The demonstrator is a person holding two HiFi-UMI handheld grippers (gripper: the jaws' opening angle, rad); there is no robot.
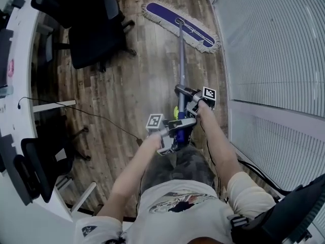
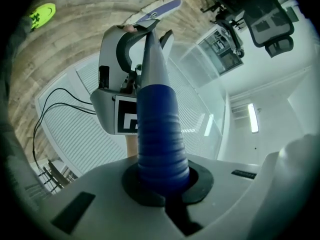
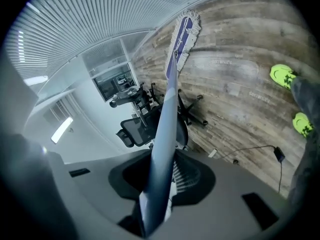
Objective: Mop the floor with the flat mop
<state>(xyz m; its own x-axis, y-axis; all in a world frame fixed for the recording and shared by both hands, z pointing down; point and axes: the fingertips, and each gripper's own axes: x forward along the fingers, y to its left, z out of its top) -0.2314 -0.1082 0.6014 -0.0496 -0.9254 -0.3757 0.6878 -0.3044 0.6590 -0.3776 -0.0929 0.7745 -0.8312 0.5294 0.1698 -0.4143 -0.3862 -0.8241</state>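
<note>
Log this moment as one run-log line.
left gripper: shut on mop handle | right gripper: shut on mop handle | mop head: flat on wood floor

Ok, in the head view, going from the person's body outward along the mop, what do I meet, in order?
The left gripper → right gripper → mop pole → mop head.

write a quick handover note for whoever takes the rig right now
Left claw: shut on the blue grip end of the mop handle.
Right claw: shut on the same handle, further down it.
Mop head: flat on the wood floor ahead, between the chair and the slatted wall.
Done: cannot tell which parts are mopped; no wet trail shows.
Left: push the mop over the floor; mind the cable lying on it.
</note>
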